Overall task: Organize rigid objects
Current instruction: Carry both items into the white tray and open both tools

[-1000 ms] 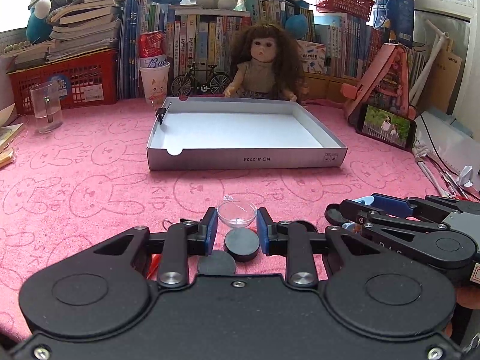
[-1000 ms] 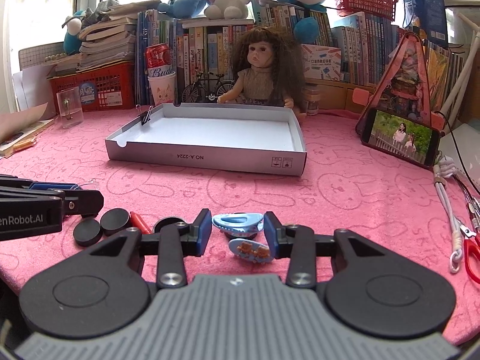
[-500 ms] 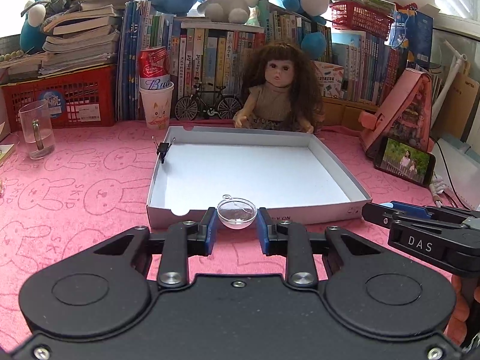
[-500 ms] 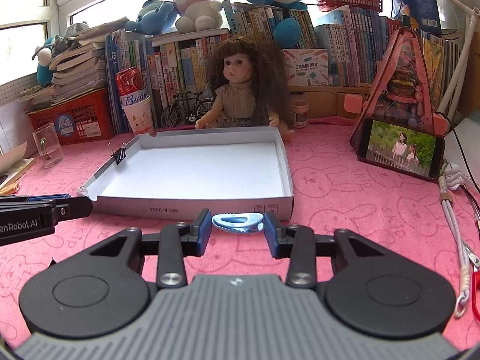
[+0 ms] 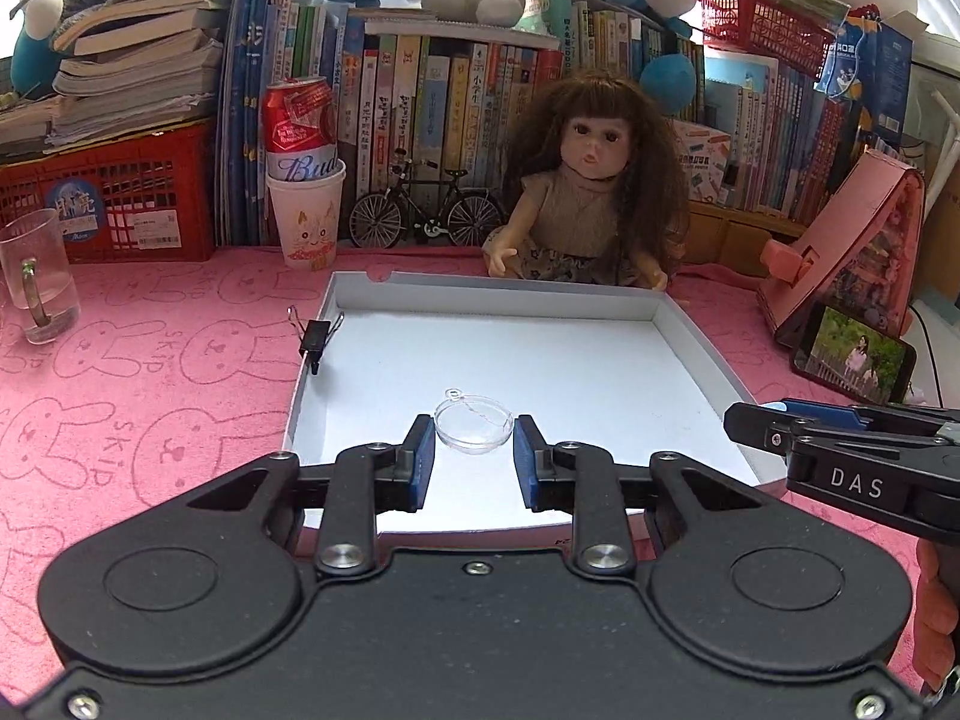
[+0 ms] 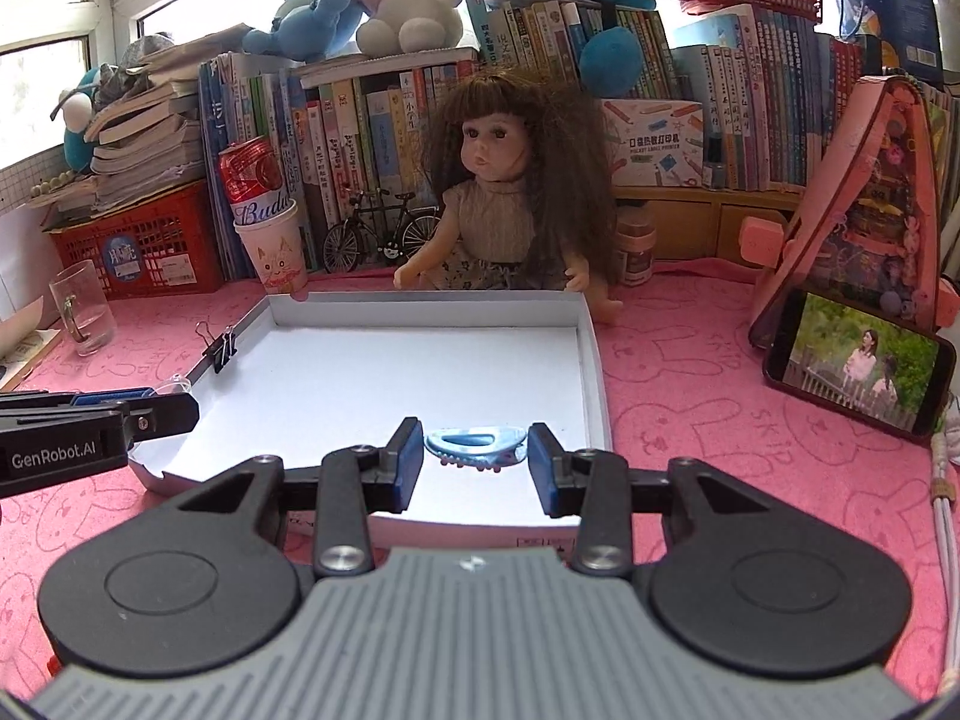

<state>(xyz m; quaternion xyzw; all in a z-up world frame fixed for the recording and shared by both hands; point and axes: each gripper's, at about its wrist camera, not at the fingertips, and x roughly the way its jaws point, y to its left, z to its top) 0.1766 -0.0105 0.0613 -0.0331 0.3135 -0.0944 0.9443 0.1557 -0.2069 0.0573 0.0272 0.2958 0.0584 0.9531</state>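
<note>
Two grippers hang over a big white tray (image 5: pixel 690 324) that lies on a pink cloth with bunnies (image 5: pixel 150 372) drawn on it. On the far left stands a see-through mug (image 5: pixel 36 276), and near it a paper cup (image 5: pixel 307 216) with a red can (image 5: pixel 300 120) stuck inside. A black clip (image 5: pixel 315 337) bites the left wall of the tray. The left gripper (image 5: pixel 474 450) squeezes a small clear round dish (image 5: pixel 474 427) between its blue pads (image 5: pixel 425 450), and the dish hangs over the near part of the tray floor. A doll with curly brown hair (image 5: pixel 591 192) sits just behind the far wall of the tray, with a tiny toy bike (image 5: pixel 426 210) to her left. The right gripper (image 6: pixel 475 461) pinches a light blue hair clip (image 6: pixel 477 445) with little teeth, also over the near part of the tray. On the far right a phone (image 6: pixel 858 372) leans on a pink stand (image 6: pixel 870 192), and its screen is lit.
</note>
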